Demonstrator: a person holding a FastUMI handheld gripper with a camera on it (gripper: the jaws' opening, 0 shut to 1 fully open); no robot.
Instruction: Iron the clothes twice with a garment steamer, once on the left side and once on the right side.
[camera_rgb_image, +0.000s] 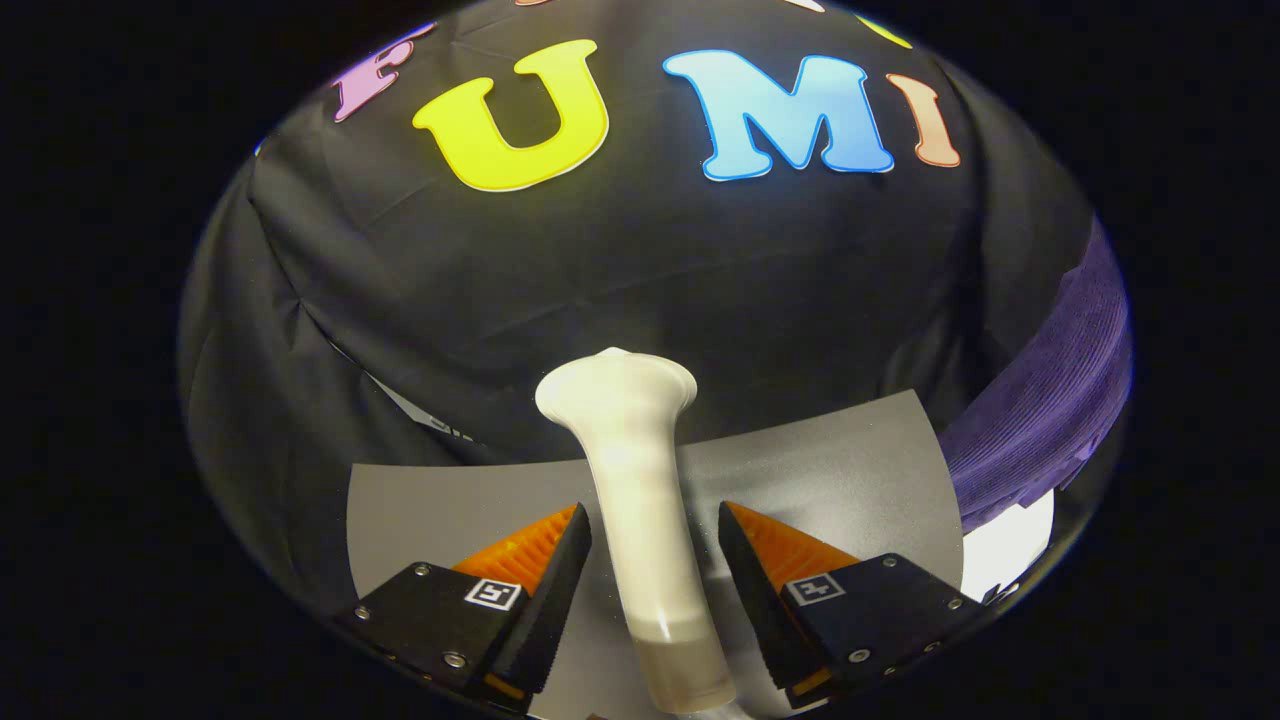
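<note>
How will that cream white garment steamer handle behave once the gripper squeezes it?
The cream white garment steamer handle looks stiff and smooth, so it may slip. Its flared head could make it top-heavy and tip. The gripper is open around it, fingers apart from it.

**Surfaces and finishes**

The cream-white garment steamer (640, 500) looks like smooth, faintly glossy plastic, with a duller grey band near its base. It stands between the gripper (655, 560) fingers, untouched, whose inner faces are finely ribbed. The grey tabletop (830, 470) is matt and slightly grainy. At right, the purple garment (1050, 400) is ribbed, corduroy-like cloth.
</note>
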